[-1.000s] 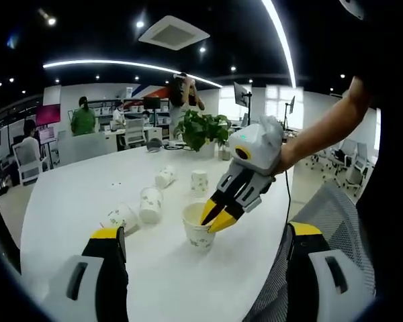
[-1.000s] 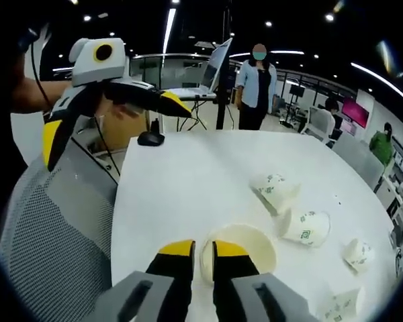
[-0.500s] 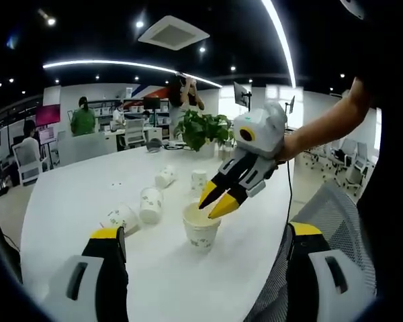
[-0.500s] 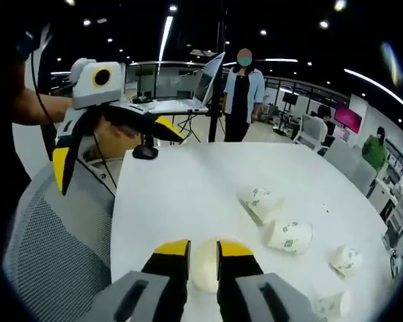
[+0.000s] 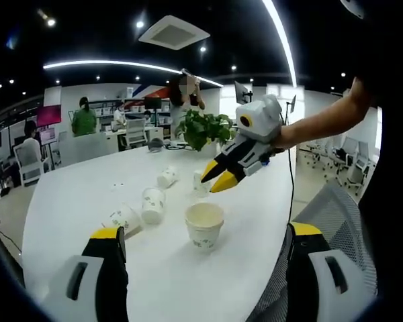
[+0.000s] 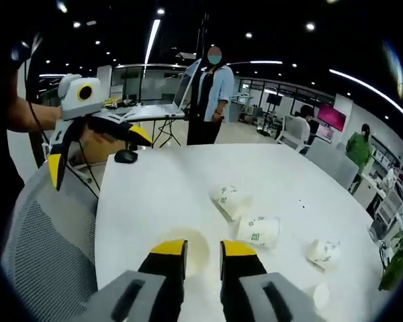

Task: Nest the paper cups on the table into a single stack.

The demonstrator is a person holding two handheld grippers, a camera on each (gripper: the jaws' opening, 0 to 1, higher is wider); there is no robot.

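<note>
Upright on the near part of the white table, mouth up, stands a paper cup. Farther left, two cups lie on their sides. Above hangs the right gripper, jaws narrowly parted, empty. Left gripper: spread wide, empty.

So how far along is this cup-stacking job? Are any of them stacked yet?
Barely begun. One paper cup stands upright on the table; whether another is nested inside cannot be told. Nothing is in hand: the right gripper hangs above the table with nothing between its jaws, and the left gripper is open. Four cups remain scattered beyond it.
</note>
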